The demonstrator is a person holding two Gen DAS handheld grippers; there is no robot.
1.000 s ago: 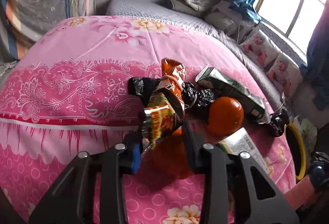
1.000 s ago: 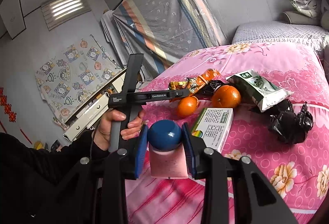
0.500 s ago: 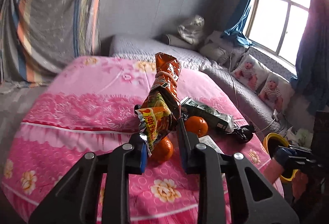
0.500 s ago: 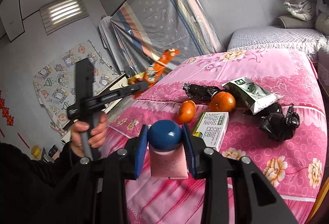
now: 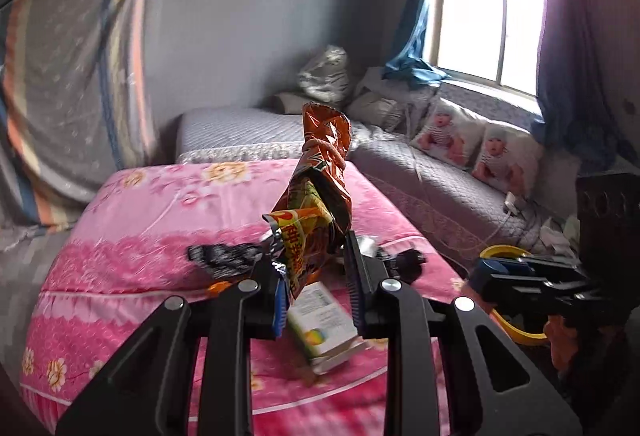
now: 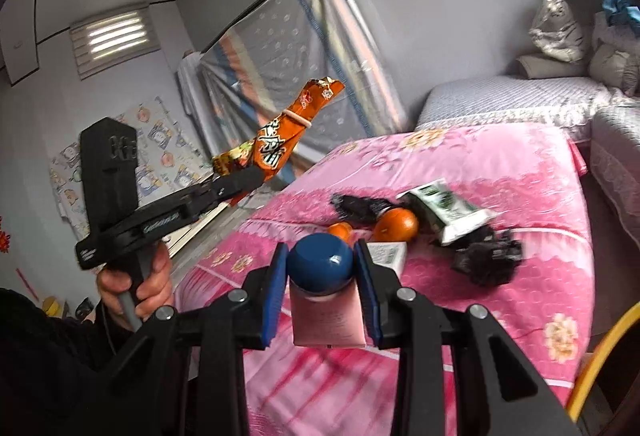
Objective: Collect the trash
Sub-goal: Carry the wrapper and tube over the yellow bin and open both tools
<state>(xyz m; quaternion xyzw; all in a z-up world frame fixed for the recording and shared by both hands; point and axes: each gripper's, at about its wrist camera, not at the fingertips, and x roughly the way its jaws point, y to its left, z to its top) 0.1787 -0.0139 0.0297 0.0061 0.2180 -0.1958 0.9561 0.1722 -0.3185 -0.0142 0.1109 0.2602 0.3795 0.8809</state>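
My left gripper point(image 5: 316, 276) is shut on an orange snack bag point(image 5: 316, 204) tied with a rubber band, held high above the pink bed; it also shows in the right wrist view point(image 6: 280, 144). My right gripper point(image 6: 322, 272) is shut on a pink tube with a blue cap point(image 6: 320, 264), held off the bed's near edge. On the bed lie a small white carton point(image 5: 324, 324), two oranges point(image 6: 396, 224), a green and white pouch point(image 6: 448, 208) and crumpled black plastic point(image 6: 488, 260).
A pink floral bedspread point(image 6: 480, 164) covers the bed. A yellow-rimmed bin point(image 5: 504, 256) stands on the floor to the right of the bed. A grey sofa with baby-print cushions point(image 5: 472, 144) runs under the window. A striped cloth point(image 5: 68, 96) hangs at left.
My left gripper has lifted the snack bag up off the bed and drawn back from it. My right gripper has kept hold of the tube and shifted slightly.
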